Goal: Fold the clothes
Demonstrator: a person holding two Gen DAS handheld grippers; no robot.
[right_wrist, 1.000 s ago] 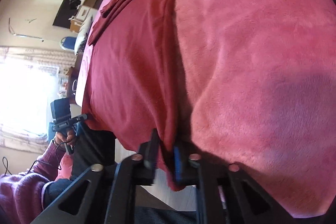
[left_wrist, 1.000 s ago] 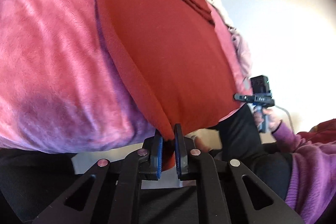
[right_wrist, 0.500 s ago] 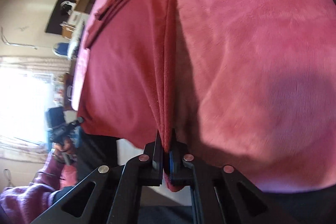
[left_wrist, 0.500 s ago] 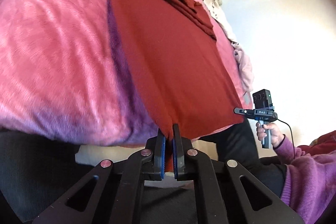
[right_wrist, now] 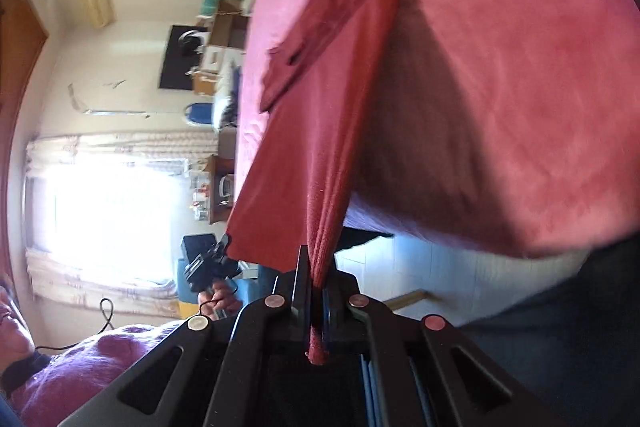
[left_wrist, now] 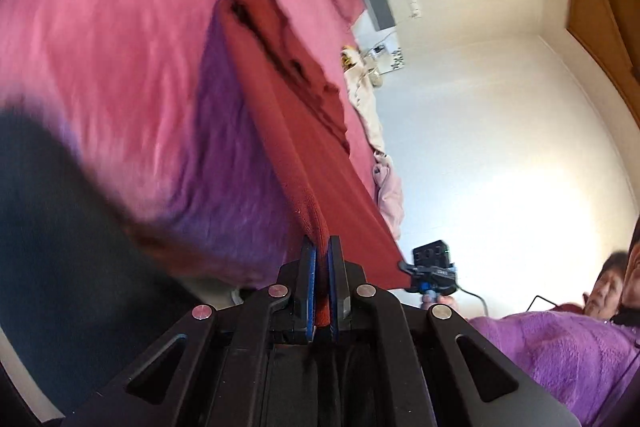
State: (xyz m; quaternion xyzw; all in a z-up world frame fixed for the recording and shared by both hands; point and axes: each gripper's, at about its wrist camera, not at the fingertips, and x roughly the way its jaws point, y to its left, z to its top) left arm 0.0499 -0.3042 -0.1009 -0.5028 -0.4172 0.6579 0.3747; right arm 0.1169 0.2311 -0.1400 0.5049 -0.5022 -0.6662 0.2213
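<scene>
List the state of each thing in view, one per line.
left gripper: shut on a near corner of the garment.
right gripper: shut on the other near corner.
dark red garment: near edge lifted and stretched taut between the grippers, far end bunched on the bed.
pink blanket: spread over the bed, under the garment.

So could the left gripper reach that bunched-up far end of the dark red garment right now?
Probably not: the left gripper is clamped on the dark red garment at its near edge, and the bunched end lies far up the pink blanket.
</scene>
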